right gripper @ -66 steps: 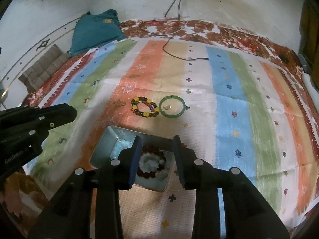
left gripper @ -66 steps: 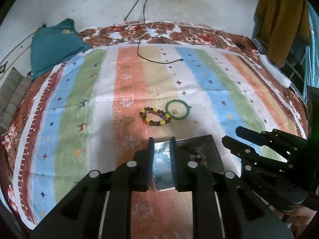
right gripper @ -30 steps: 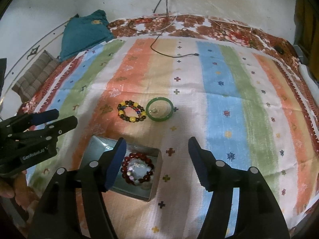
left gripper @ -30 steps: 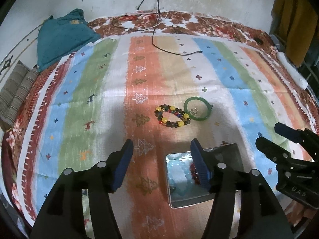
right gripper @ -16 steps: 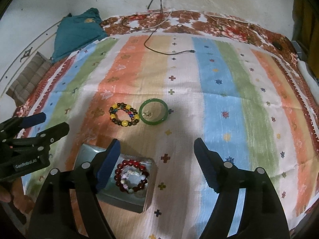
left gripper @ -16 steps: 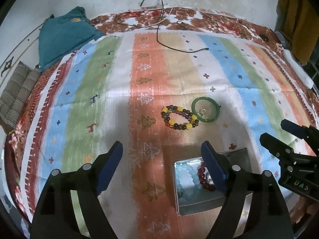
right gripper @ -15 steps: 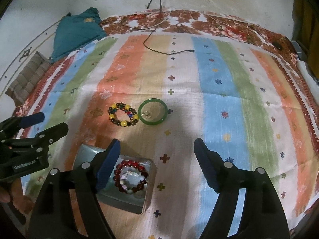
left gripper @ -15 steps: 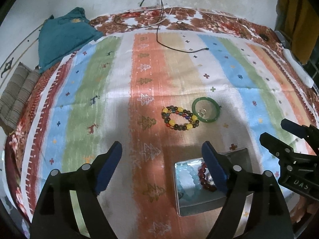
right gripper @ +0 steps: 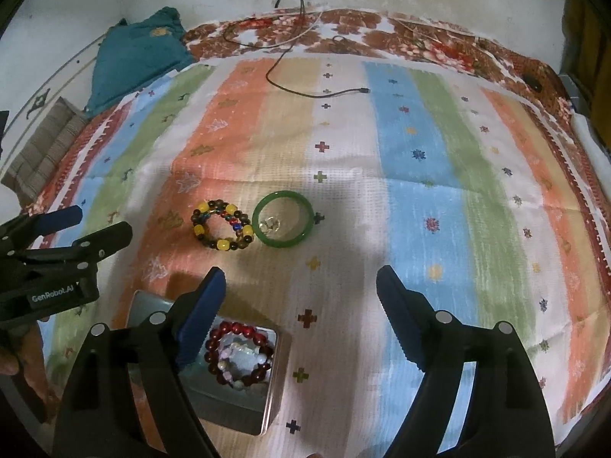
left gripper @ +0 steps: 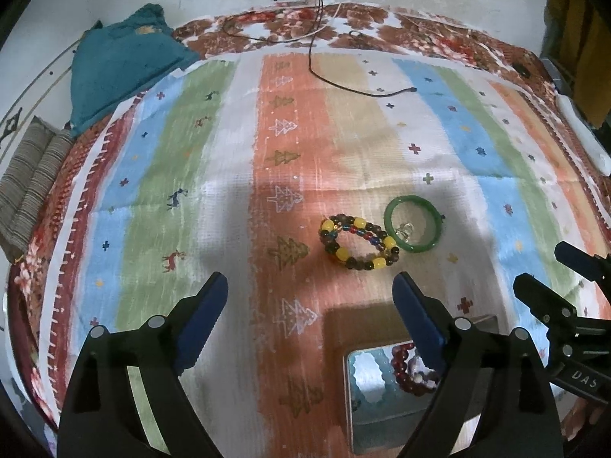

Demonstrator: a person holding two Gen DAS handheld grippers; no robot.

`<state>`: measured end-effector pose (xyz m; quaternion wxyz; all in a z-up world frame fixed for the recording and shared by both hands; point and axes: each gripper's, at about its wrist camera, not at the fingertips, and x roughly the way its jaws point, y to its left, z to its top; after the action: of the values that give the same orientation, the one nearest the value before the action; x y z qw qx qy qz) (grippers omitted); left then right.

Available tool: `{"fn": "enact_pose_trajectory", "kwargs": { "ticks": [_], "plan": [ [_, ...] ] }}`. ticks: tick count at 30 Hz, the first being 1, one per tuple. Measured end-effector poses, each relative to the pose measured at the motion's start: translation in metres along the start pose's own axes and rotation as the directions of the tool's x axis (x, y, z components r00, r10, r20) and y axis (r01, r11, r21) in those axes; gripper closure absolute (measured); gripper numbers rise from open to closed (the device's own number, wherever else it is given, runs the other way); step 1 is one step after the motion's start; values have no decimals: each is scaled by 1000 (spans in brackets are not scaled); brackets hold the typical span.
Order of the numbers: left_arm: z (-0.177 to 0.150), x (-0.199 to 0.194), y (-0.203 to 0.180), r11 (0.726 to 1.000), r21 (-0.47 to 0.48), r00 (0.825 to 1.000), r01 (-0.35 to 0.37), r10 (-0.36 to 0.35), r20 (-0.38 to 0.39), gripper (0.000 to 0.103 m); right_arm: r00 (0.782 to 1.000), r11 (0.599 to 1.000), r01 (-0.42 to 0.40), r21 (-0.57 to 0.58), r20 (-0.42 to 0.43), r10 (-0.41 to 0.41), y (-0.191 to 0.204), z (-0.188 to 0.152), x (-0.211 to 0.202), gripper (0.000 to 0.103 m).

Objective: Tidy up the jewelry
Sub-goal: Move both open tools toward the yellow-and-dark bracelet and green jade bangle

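Note:
A bracelet of yellow and dark beads [left gripper: 359, 243] [right gripper: 222, 226] lies on the striped cloth, with a green bangle [left gripper: 414, 223] [right gripper: 283, 218] touching its right side and a small clear ring [right gripper: 270, 223] inside the bangle. Nearer to me a metal tin [left gripper: 366, 423] [right gripper: 244, 416] holds a dark red bead bracelet [left gripper: 410, 370] [right gripper: 238, 351] and pale beads. My left gripper [left gripper: 309, 295] hovers left of the tin, its jaws opening with nothing between them. My right gripper [right gripper: 299, 286] hangs over the tin's right edge, jaws also opening, empty.
A black cable [left gripper: 366, 89] trails across the far part of the cloth. A teal cushion [left gripper: 118, 72] and a striped folded cloth [left gripper: 28, 179] sit at the far left. A white object [left gripper: 580, 133] lies at the right edge of the bed.
Both grippers have let go and spread their jaws wide. Both have drifted away from the tin, which now sits lower in each view, and the loose bracelets appear nearer.

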<state>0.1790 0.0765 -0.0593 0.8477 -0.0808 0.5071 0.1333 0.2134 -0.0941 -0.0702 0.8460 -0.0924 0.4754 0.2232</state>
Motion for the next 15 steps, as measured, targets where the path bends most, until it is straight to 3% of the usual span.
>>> {"fn": "enact_pose_trajectory", "kwargs": {
  "ticks": [15],
  "plan": [
    [17, 34, 0, 1000, -9, 997, 25, -25, -69, 18, 998, 999, 38, -3, -59, -38, -10, 17, 40, 21]
  ]
}}
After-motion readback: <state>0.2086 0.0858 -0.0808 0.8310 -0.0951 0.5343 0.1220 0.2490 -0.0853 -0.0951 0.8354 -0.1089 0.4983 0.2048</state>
